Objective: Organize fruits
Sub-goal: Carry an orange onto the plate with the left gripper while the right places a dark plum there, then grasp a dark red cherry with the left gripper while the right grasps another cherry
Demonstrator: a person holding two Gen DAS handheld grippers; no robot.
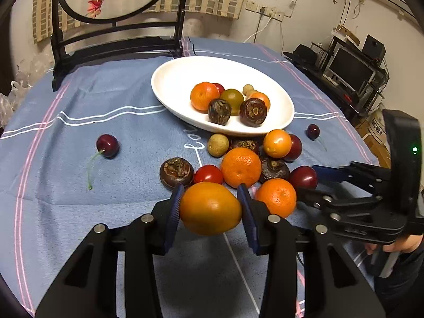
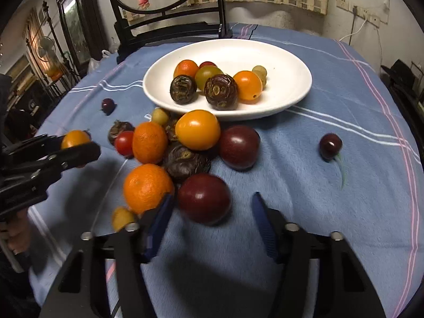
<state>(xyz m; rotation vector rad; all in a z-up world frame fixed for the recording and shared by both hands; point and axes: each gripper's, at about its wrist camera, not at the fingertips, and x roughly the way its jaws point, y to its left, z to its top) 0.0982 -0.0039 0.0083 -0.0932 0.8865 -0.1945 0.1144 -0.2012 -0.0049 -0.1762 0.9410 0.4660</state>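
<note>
My left gripper (image 1: 210,206) is shut on an orange tomato (image 1: 210,208) and holds it above the cloth, in front of a pile of loose fruit (image 1: 241,167). It also shows in the right wrist view (image 2: 75,143). A white plate (image 1: 172,79) holds several fruits behind the pile. My right gripper (image 2: 212,209) is open, with a dark red tomato (image 2: 204,198) between its fingers on the cloth, next to a mandarin (image 2: 147,186). The right gripper shows in the left wrist view (image 1: 318,182) at the pile's right side.
A blue cloth (image 1: 106,100) covers the round table. Single cherries lie apart at the left (image 1: 107,145) and right (image 1: 313,131). A black chair with a round painted panel (image 1: 116,34) stands behind the plate. A desk with a monitor (image 1: 349,71) is at the far right.
</note>
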